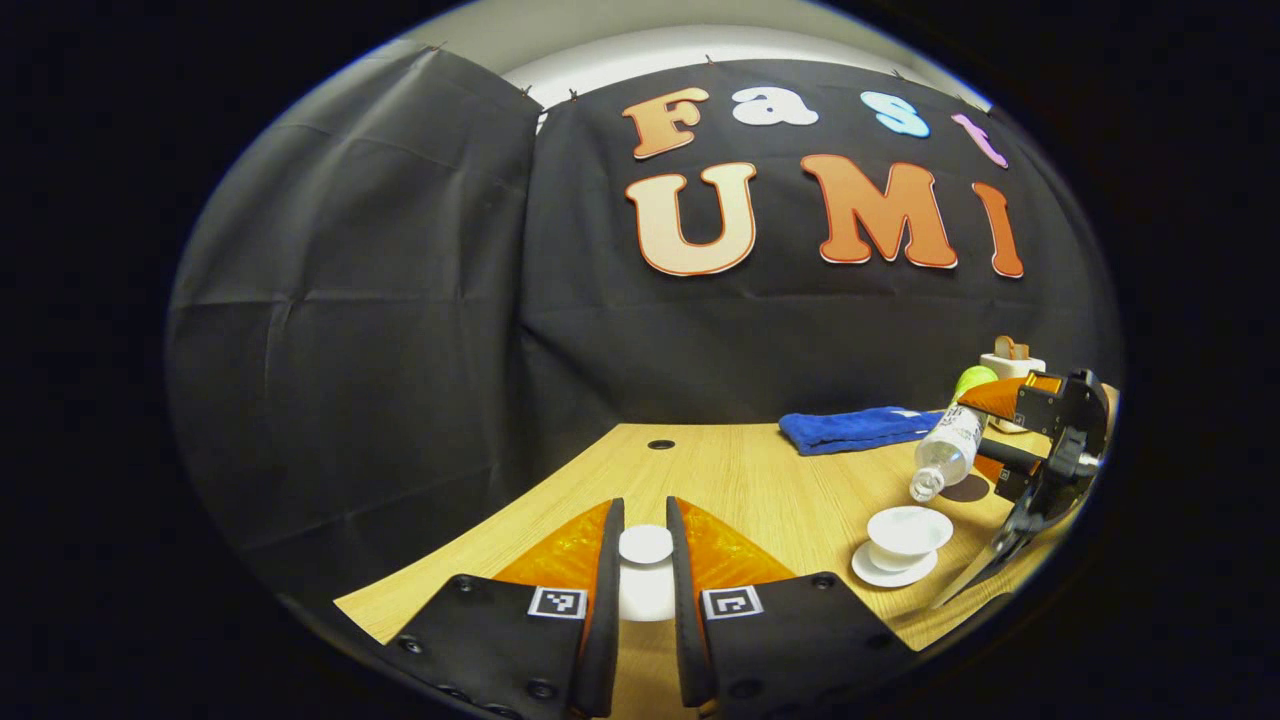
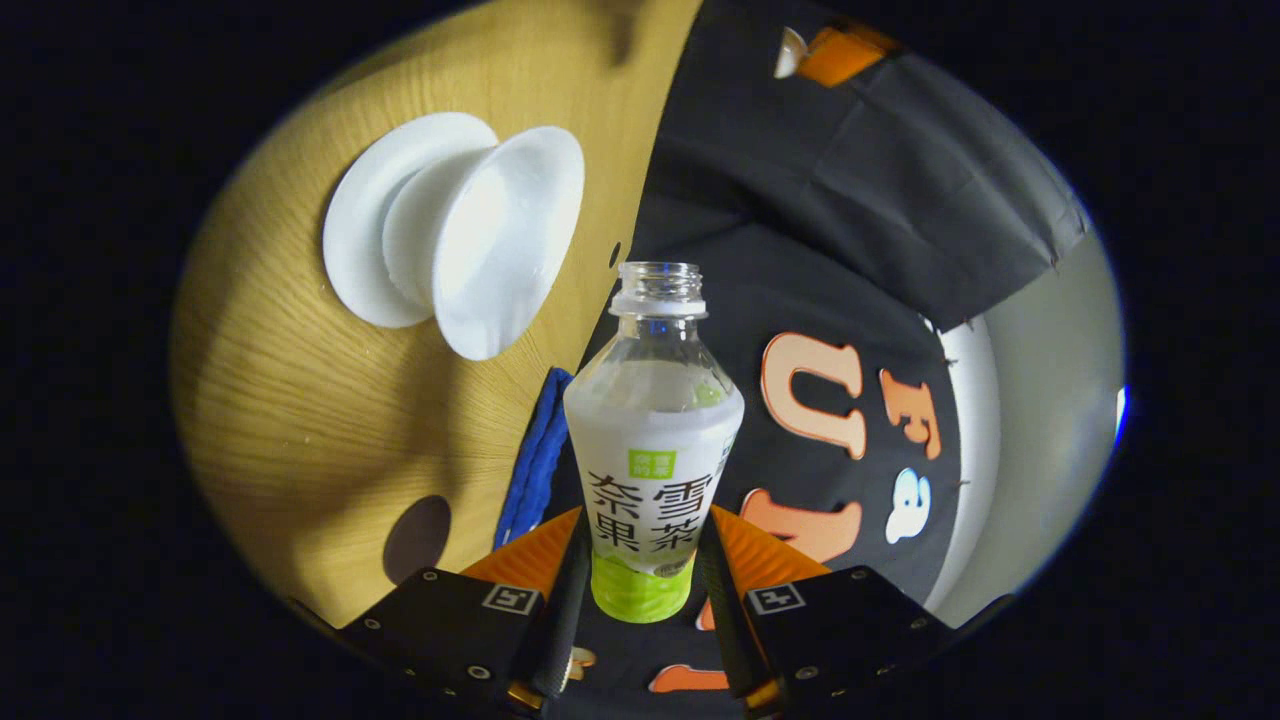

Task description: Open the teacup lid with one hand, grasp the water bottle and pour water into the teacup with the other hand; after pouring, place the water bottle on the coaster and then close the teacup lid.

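Both grippers were occupied: the left gripper [image 1: 645, 565] pinched the lid [image 1: 646, 545] off to the side, the right gripper [image 2: 640, 590] clamped the water bottle [image 2: 652, 450] — tipped above the teacup [image 1: 908, 530]. Pouring well meant mouth over bowl, tilting slowly.

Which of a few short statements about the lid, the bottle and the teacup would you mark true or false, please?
1. The left tool holds the teacup lid. True.
2. The water bottle is capped. False: its mouth is open.
3. The teacup sits on a saucer. True.
4. The bottle stands on the coaster. False: the right tool holds it tilted over the teacup.
5. A blue towel lies on the table. True.
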A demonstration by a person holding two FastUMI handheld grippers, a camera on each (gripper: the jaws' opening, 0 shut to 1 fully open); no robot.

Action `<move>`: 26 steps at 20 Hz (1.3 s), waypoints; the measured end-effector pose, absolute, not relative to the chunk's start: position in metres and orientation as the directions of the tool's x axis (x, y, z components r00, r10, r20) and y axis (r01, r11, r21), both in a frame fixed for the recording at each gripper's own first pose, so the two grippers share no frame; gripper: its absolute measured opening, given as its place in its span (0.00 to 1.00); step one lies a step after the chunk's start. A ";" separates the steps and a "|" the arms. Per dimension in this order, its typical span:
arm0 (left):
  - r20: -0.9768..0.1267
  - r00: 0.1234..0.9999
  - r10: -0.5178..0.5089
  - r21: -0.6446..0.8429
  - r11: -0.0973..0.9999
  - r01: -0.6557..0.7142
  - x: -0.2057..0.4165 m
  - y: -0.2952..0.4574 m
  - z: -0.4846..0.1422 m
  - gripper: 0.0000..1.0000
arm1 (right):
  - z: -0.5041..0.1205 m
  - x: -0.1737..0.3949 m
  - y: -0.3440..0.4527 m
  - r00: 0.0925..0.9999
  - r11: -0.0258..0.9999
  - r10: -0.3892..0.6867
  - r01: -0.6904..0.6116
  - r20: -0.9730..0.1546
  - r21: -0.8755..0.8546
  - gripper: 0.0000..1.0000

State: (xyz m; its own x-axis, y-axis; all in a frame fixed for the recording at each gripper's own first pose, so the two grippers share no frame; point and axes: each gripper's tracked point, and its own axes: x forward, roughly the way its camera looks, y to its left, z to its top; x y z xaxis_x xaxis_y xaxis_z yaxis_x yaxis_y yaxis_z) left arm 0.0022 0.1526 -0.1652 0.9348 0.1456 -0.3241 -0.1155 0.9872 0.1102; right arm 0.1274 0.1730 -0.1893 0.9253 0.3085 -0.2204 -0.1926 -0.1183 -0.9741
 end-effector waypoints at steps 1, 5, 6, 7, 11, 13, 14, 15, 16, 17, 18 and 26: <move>-0.327 0.937 0.125 0.087 0.991 -0.102 0.004 0.141 -0.168 0.28 | -0.197 0.127 0.167 0.923 -0.037 0.289 -0.253 -0.253 -0.967 0.61; -0.345 0.935 0.082 0.055 0.996 -0.067 0.007 0.107 -0.176 0.25 | -0.188 0.136 0.150 0.915 0.328 0.264 -0.381 -0.304 -0.864 0.61; -0.347 0.935 0.077 0.058 0.996 -0.061 0.009 0.101 -0.177 0.28 | -0.184 0.140 0.143 0.921 0.406 0.259 -0.376 -0.289 -0.833 0.63; -0.349 0.934 0.074 0.061 0.997 -0.056 0.012 0.095 -0.180 0.28 | -0.185 0.146 0.133 0.927 0.477 0.238 -0.371 -0.289 -0.797 0.61; -0.343 0.938 0.037 0.048 0.999 -0.022 0.023 0.069 -0.180 0.28 | -0.206 0.168 0.106 0.913 0.735 0.190 -0.377 -0.362 -0.564 0.62; -0.331 0.943 0.018 0.038 0.999 -0.006 0.031 0.057 -0.179 0.28 | -0.211 0.169 0.105 0.885 0.838 0.243 -0.398 -0.397 -0.374 0.61; -0.325 0.946 0.013 0.037 0.999 -0.001 0.035 0.052 -0.180 0.28 | -0.210 0.169 0.103 0.876 0.865 0.264 -0.400 -0.403 -0.302 0.61; -0.324 0.946 0.008 0.039 0.999 0.005 0.041 0.048 -0.181 0.28 | -0.214 0.171 0.102 0.871 0.885 0.275 -0.395 -0.407 -0.248 0.62; -0.320 0.947 -0.003 0.037 0.999 0.015 0.046 0.041 -0.183 0.28 | -0.218 0.171 0.100 0.864 0.898 0.288 -0.393 -0.414 -0.197 0.62; -0.316 0.949 -0.010 0.035 0.999 0.022 0.050 0.036 -0.184 0.28 | -0.224 0.171 0.101 0.852 0.908 0.304 -0.395 -0.426 -0.142 0.61; -0.312 0.950 -0.024 0.023 0.999 0.033 0.055 0.029 -0.187 0.28 | -0.232 0.171 0.101 0.835 0.915 0.322 -0.396 -0.447 -0.081 0.61; -0.331 0.942 -0.046 -0.005 0.999 0.048 0.068 0.006 -0.200 0.28 | -0.271 0.180 0.100 0.779 0.937 0.336 -0.334 -0.530 0.105 0.62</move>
